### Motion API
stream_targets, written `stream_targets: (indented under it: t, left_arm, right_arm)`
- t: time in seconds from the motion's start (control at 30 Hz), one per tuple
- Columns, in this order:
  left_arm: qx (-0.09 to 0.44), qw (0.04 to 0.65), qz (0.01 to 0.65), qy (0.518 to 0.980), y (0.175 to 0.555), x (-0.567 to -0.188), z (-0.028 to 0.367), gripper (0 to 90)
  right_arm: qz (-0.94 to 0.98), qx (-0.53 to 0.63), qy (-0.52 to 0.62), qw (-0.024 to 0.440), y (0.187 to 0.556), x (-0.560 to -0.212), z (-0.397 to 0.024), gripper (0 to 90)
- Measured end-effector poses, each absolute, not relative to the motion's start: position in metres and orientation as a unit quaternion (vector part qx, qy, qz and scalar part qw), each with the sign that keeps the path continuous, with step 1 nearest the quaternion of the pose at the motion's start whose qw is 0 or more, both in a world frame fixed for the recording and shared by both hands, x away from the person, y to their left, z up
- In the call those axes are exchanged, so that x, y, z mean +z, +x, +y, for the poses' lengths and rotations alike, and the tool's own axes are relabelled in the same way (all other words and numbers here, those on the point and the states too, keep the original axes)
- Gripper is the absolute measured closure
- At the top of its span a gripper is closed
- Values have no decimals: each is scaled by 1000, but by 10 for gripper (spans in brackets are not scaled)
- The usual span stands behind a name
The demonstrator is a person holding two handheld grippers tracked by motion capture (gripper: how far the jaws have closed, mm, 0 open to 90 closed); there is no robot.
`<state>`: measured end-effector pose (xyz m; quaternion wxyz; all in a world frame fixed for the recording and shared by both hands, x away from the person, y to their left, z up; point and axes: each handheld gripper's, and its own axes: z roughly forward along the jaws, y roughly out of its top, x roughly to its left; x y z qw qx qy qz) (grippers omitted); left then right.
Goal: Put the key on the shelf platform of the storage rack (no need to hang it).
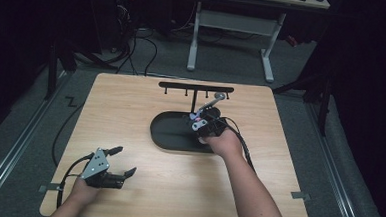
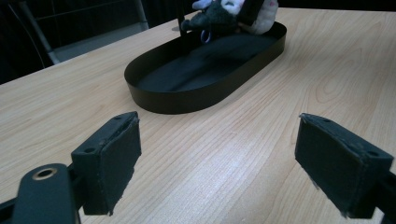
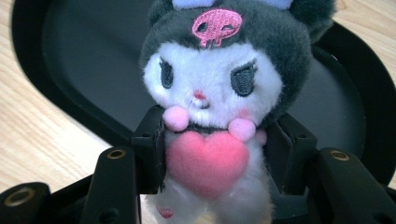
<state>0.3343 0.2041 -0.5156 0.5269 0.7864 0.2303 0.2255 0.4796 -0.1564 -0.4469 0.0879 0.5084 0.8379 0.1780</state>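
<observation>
Toy, a soft dark-hooded white plush doll [image 3: 212, 93] with a pink heart, sits pinched in my right gripper [image 3: 215, 154] above the black oval metal tray [image 1: 167, 137], toward its 3 o'clock end. Dropping it in is left. My left gripper [image 1: 123, 160] waits, spread wide, holding nothing.

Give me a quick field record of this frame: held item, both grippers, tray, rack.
held item: plush toy, dark hood with pink skull, pink heart on chest
right gripper: jaws closed on the plush toy's body, above the tray
left gripper: jaws wide apart, nothing between them, low over the table
tray: black oval, floor bare
rack: black hook stand behind the tray; a grey strap reaches up to one hook
</observation>
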Motion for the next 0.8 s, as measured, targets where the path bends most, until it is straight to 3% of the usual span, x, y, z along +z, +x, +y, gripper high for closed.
stream_targets:
  t: [0.8]
  left_arm:
    - [226,526,230,787,335,-516,203,154]
  right_arm:
    - [837,146,523,73,479,-476,-164,417]
